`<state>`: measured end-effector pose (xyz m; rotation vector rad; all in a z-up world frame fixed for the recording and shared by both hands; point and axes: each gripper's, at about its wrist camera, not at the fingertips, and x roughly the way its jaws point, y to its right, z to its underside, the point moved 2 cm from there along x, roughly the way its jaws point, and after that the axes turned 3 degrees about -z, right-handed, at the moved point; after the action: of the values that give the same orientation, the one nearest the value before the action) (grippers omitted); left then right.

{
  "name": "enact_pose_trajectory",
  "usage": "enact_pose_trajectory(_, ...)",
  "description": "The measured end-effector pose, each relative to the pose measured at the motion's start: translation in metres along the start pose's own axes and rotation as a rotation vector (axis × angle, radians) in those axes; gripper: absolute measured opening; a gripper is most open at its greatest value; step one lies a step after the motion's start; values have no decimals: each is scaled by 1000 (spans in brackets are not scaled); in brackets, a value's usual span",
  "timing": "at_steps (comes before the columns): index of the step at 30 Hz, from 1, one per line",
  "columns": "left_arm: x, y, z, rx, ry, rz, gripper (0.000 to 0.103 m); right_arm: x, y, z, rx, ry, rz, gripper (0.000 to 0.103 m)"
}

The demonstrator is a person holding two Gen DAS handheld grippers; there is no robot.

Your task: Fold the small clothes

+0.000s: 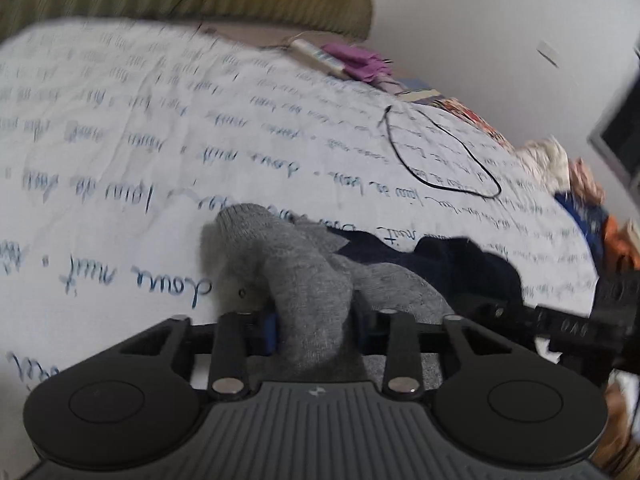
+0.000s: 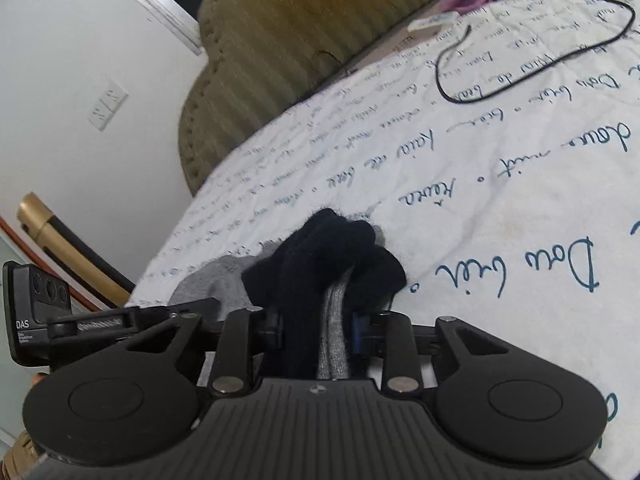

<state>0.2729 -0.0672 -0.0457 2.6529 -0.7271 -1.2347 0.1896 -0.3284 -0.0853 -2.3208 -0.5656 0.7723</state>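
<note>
Left wrist view: the grey end of a grey-and-navy knitted garment [image 1: 304, 280] is being gripped by the left gripper [image 1: 316, 326], its jaws drawn in and clamped on bunched cloth.
Garment's place: it is lying across the script-printed bedsheet [image 1: 140, 128], its navy part trailing toward the other gripper's body at the right edge.
Right wrist view: the navy end of the garment [image 2: 328, 256] is being pinched by the right gripper [image 2: 318, 330], with a ribbed grey layer caught between the jaws as well.
Surroundings: a black cable [image 2: 532, 40] is looped on the sheet well apart from the work.
Step being judged: both ends are being held for a fold.
Advice: the ends are best being raised together and kept level, so that edge is being laid on edge without twisting.
</note>
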Motion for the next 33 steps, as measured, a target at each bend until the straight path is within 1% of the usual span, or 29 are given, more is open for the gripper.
enact_pose_trajectory(2,-3,6,0,38,21,-10,26,-6,-3,-1,-8,21,-16,29)
enact_pose_trajectory(4,-6,9,-3,53,43,-15,24,-10,-8,-5,-33,42,-14,28)
enact_pose_trajectory(7,-6,15,-14,81,80,-25,23,-14,-15,-18,-85,78,17,26)
enact_pose_trajectory(11,1,22,-33,99,115,-34,23,-14,-10,-37,-81,113,55,25)
enact_pose_trajectory(13,13,25,-39,106,107,-56,24,-8,-2,-43,-68,115,81,25)
enact_pose_trajectory(14,20,26,-40,104,88,-73,25,-3,3,-45,-52,102,93,25)
enact_pose_trajectory(15,28,27,-40,110,64,-97,27,4,9,-45,-35,84,115,26)
enact_pose_trajectory(16,32,28,-39,116,54,-122,28,9,14,-44,-27,69,141,31)
enact_pose_trajectory(17,33,29,-37,123,56,-137,30,12,17,-42,-29,60,164,43)
enact_pose_trajectory(19,29,31,-34,141,68,-160,38,9,17,-38,-38,72,204,54)
enact_pose_trajectory(21,21,33,-31,166,85,-203,62,-3,11,-35,-62,97,231,55)
enact_pose_trajectory(23,12,35,-27,185,103,-227,69,-17,0,-31,-104,113,302,55)
enact_pose_trajectory(25,5,35,-22,191,100,-220,69,-29,-14,-23,-181,110,394,55)
enact_pose_trajectory(26,2,35,-20,186,92,-224,69,-34,-23,-16,-226,104,420,55)
enact_pose_trajectory(27,0,35,-17,181,84,-231,69,-37,-29,-9,-258,87,418,55)
enact_pose_trajectory(29,-5,35,-9,173,77,-238,69,-40,-41,6,-308,37,380,62)
enact_pose_trajectory(30,-7,36,-4,168,74,-235,70,-38,-47,13,-332,5,368,63)
enact_pose_trajectory(31,-9,36,0,160,70,-231,71,-32,-49,20,-360,-32,380,64)
enact_pose_trajectory(32,-10,37,4,152,62,-231,73,-26,-49,24,-388,-62,426,64)
enact_pose_trajectory(33,-12,38,8,147,56,-237,74,-21,-47,26,-404,-73,479,65)
